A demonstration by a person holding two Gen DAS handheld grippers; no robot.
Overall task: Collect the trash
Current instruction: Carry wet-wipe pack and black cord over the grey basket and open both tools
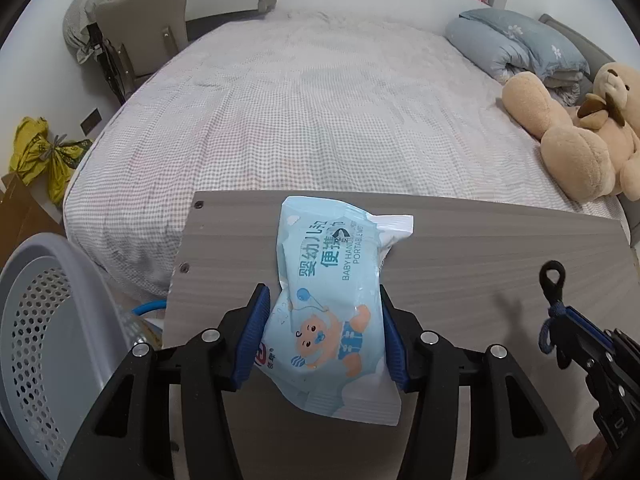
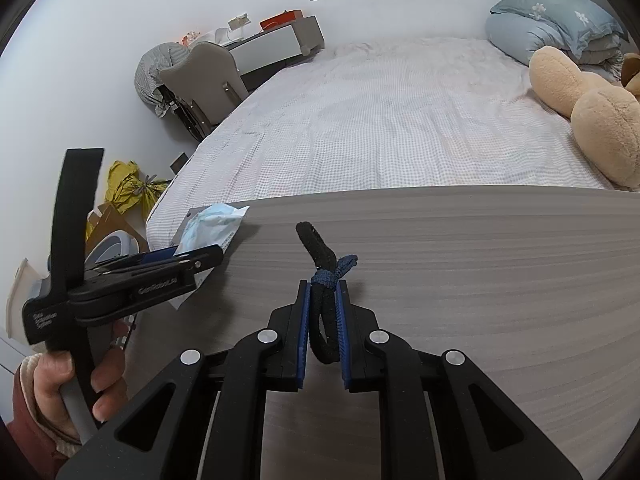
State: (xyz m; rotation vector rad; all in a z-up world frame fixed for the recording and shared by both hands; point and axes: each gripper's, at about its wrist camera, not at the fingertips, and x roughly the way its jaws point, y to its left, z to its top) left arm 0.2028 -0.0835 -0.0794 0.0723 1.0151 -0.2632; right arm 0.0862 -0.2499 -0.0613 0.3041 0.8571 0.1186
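A light-blue plastic pack of baby wet wipes (image 1: 332, 304), printed with a cartoon baby and white-edged at its ends, lies lengthwise on the grey wood-grain tabletop (image 1: 460, 248) near its left edge, creased and pinched at the waist. Well to its right, a black fabric hair tie with a dark-blue knot (image 2: 326, 280) stands off the surface, its loop pointing away.
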